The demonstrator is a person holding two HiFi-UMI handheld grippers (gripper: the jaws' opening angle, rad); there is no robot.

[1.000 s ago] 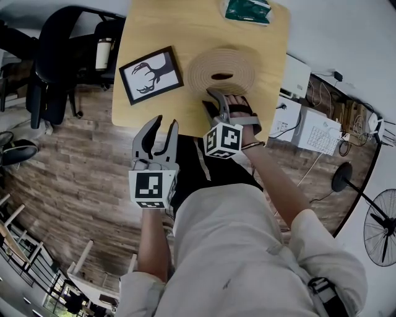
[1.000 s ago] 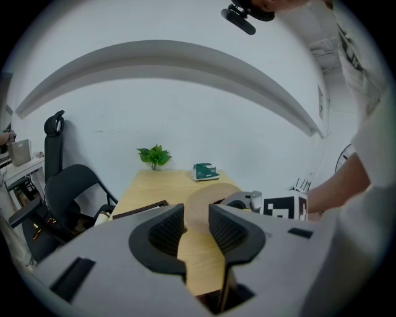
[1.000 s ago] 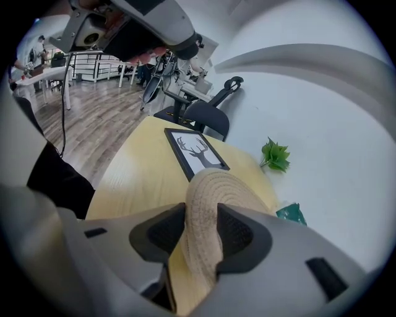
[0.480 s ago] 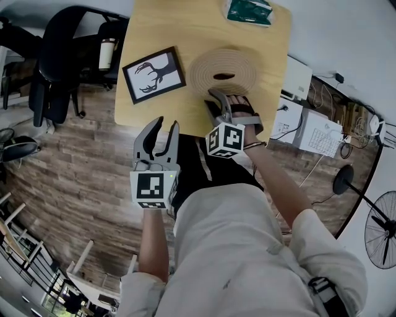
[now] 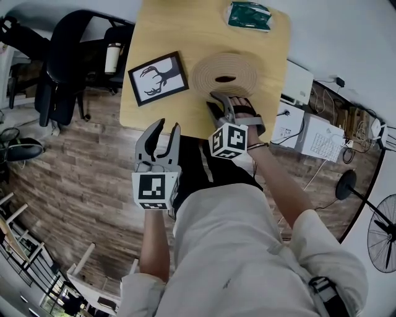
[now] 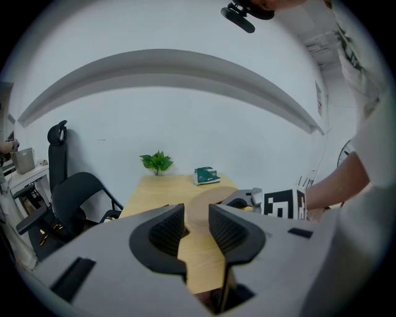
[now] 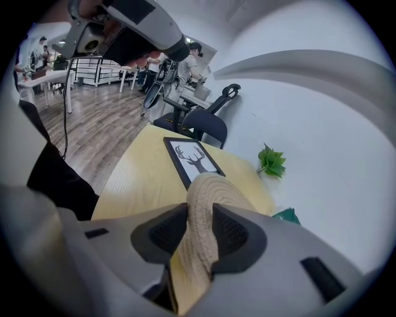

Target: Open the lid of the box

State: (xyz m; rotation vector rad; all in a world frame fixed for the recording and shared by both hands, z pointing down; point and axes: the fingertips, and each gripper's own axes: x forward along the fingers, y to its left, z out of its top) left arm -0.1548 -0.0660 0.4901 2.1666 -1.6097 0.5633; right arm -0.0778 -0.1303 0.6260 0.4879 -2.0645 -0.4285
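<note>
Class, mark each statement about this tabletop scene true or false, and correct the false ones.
1. The right gripper has the woven lid's rim between its jaws. True; the jaws have just been closing, and the pads press on the rim.
2. The left gripper holds the deer picture. False: its jaws stand apart with nothing between them, and the picture lies untouched on the table.
3. In the head view, the picture lies left of the lid. True.
4. The green packet sits on top of the lid. False: it lies apart from the lid, at the table's far edge.
</note>
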